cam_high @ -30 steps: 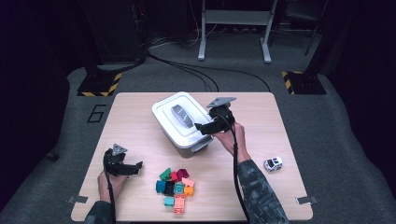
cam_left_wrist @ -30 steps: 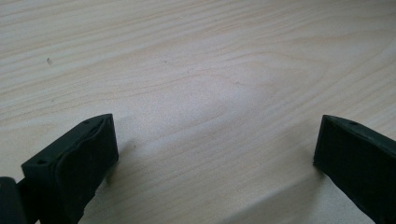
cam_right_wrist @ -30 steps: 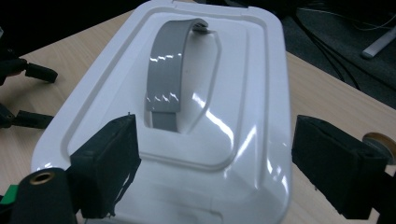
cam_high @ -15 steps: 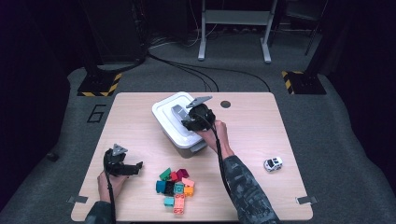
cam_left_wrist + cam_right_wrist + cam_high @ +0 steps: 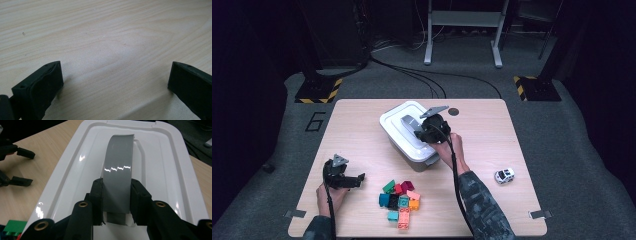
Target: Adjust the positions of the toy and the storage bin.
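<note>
Both jaws of the right gripper (image 5: 116,195) have just been closed onto the lid's grey handle (image 5: 118,170). The left gripper (image 5: 354,181) is held wide open over the table (image 5: 105,37).

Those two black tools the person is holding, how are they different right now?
The right tool is shut on the grey handle of the white box's lid, its jaws having just closed; the left tool is open with nothing between its jaws. The right one sits up on the box; the left one stays low over the bare table near the coloured blocks. Both are black and hand-held.
</note>
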Tool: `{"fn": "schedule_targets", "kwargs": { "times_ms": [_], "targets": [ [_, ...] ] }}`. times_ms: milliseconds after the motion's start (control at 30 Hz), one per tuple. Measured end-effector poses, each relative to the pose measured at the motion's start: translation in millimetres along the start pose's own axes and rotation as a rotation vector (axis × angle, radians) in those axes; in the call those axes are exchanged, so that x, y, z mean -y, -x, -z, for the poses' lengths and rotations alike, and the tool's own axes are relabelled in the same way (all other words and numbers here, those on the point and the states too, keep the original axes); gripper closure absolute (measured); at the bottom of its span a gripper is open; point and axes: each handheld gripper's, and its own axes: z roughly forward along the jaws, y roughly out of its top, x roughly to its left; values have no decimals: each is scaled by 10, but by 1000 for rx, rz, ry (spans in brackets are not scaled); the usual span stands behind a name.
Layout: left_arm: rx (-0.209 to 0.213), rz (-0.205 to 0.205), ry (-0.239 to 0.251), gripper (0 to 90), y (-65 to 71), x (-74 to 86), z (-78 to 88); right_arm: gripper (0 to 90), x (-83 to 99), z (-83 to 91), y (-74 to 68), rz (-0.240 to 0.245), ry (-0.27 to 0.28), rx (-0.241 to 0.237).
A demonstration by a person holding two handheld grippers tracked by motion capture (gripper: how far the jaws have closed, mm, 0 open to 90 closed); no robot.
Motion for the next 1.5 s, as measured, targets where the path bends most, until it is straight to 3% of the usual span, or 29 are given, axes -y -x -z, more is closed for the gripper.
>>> {"fn": "schedule_targets", "kwargs": {
  "times_ms": [333,367,433,500,667,733,900,1167,1500],
  "targets": [
    [-3,-9,8,0,-3,1,-5,648,169,242,17,-15,-19,-34],
    [-3,-9,8,0,-3,1,-5,567,157,260,11,-12,-13,-23],
    [-2,-9,7,0,-3,1,-4,516,92,275,-7,-2,1,-2],
    [-2,-10,8,0,-3,1,-5,465,-39,247,-54,40,5,27],
    [-4,-11,14,0,0,4,-9,509,-236,40,-218,107,-75,112],
    [-3,-11,14,0,0,4,-9,574,-249,-34,-240,134,-93,152],
    [-3,-12,14,0,1,4,-8,651,-200,-29,-182,106,-79,147],
    [0,-14,8,0,4,5,-3,669,-159,43,-141,48,-91,116],
    [1,-15,12,0,6,6,-5,670,-92,111,-195,39,-75,108]
  ]
}}
